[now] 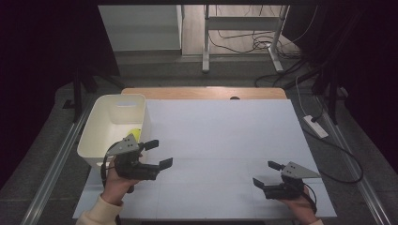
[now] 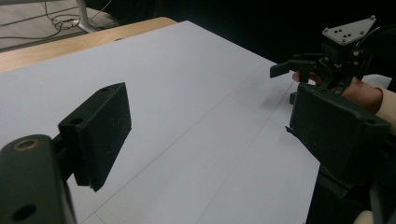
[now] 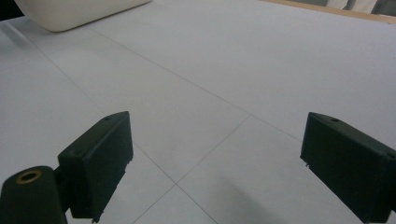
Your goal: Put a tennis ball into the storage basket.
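A person holds my left gripper (image 1: 158,153) at the near left of the white sheet (image 1: 220,131), right beside the white bin (image 1: 89,149). It stands open, and in the left gripper view nothing lies between the jaws of my left gripper (image 2: 212,112). At the near right, my right gripper (image 1: 266,174) is also open and holds nothing. The right gripper view shows bare sheet between the jaws of my right gripper (image 3: 219,149). A small yellow-green object (image 1: 135,133) lies inside the bin. Farther off in the left gripper view, my right gripper (image 2: 286,84) hovers over the sheet.
The white sheet covers a wooden table whose far edge (image 1: 202,92) shows beyond it. The bin's corner (image 3: 70,11) appears at the upper left of the right gripper view. On the floor to the right lie a power strip (image 1: 315,126) and cables.
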### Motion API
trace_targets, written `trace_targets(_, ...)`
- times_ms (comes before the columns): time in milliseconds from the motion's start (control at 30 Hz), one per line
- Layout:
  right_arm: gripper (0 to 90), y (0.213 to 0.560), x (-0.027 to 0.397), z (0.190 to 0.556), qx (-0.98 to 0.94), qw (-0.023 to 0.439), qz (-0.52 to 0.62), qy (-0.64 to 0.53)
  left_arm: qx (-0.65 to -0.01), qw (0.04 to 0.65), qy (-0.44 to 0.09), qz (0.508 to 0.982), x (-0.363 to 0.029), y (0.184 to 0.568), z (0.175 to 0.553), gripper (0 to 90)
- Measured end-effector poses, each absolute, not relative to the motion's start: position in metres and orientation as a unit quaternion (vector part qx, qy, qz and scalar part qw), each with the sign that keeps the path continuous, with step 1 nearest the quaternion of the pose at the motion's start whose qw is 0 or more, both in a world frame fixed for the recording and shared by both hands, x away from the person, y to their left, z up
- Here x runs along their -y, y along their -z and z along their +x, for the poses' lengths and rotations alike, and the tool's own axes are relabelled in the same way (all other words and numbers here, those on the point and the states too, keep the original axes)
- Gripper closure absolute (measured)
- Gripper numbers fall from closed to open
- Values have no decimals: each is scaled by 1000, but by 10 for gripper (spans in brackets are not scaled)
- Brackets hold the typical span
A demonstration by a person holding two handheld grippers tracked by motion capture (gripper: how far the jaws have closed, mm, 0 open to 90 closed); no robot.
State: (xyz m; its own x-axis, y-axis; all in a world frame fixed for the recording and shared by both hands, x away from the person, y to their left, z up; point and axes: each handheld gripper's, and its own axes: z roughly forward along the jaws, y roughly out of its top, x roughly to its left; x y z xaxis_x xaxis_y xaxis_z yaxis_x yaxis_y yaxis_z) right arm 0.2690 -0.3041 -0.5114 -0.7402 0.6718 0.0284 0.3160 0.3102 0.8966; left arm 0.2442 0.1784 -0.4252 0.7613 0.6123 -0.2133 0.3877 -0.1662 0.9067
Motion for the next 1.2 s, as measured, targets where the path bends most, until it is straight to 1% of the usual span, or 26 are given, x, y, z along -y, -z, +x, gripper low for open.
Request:
trace_targets(200, 91, 512, 304, 269, -790, 179, 313, -497, -323, 555, -108, 759, -179, 434, 234, 142)
trace_targets(500, 91, 512, 304, 269, -790, 180, 312, -496, -318, 551, -105, 764, -177, 450, 223, 141)
trace_targets(967, 91, 512, 304, 268, -790, 180, 313, -495, -331, 531, -99, 774, -177, 475, 223, 142)
trace_targets(1200, 91, 512, 305, 268, -790, 179, 314, -495, -330, 515, -107, 784, -179, 489, 223, 144)
